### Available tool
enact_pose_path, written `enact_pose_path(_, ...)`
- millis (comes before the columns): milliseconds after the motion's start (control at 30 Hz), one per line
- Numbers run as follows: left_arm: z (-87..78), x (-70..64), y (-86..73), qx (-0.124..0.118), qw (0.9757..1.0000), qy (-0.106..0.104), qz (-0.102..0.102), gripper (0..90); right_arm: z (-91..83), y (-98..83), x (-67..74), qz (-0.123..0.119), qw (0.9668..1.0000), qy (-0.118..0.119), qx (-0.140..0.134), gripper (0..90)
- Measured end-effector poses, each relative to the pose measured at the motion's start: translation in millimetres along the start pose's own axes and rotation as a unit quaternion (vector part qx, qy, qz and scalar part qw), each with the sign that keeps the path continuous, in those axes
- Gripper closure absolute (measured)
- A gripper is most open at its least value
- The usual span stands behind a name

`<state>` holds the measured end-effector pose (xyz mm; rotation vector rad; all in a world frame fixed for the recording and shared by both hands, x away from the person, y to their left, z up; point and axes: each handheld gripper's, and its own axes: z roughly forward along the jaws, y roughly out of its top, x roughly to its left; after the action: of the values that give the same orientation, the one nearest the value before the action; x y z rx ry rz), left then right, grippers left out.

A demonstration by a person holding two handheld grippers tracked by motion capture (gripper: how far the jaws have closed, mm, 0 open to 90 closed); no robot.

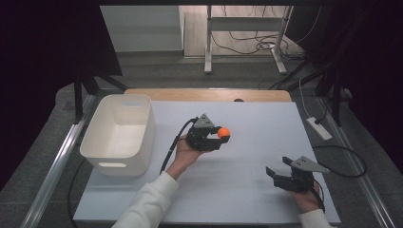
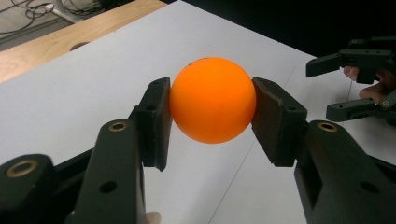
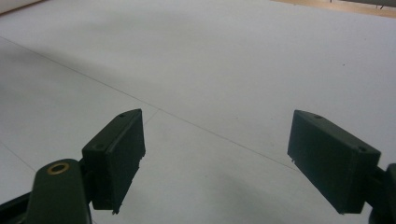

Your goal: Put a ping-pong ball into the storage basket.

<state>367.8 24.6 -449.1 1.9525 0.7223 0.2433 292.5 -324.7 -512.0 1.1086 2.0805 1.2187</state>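
An orange ball (image 1: 223,132) is clamped between the jaws of my left gripper (image 1: 221,134), held above the middle of the white table (image 1: 247,190). Seen along that gripper's jaws, the orange ball (image 2: 212,99) is pressed on both sides by the black pads (image 2: 156,121), so my left gripper (image 2: 211,122) is shut on it. My right gripper (image 1: 278,167) rests low at the table's right front, jaws wide apart with nothing between them. Its own view has my right gripper (image 3: 217,163) open over bare white board, and it also appears as the right gripper (image 2: 337,86) in the left gripper view.
A white plastic bin (image 1: 119,133) stands at the table's left side, with nothing visible inside it. A wooden strip (image 1: 209,94) runs along the far edge. A power strip (image 1: 319,128) and cables lie off the right side.
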Motion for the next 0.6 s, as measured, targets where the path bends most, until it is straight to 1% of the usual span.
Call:
enact_pose_path(67, -1.7, 0.5, 0.1, -0.002, 1.0, 0.001, 0.0, 50.6, 0.0, 0.0, 0.0, 0.0, 1.0, 0.0, 0.0, 18.8)
enact_pose_path(400, -20.3, 4.0, 1.8, -0.025, 0.9997, 0.007, -0.003, 50.6, 0.3, 0.0, 0.6, -0.001, 1.0, -0.001, 0.0, 18.9)
enact_pose_path(600, -26.8, 5.5, 2.1, -0.031, 0.9995, 0.009, -0.004, 50.6, 0.5, 0.0, 0.6, -0.002, 1.0, -0.002, 0.001, 18.9)
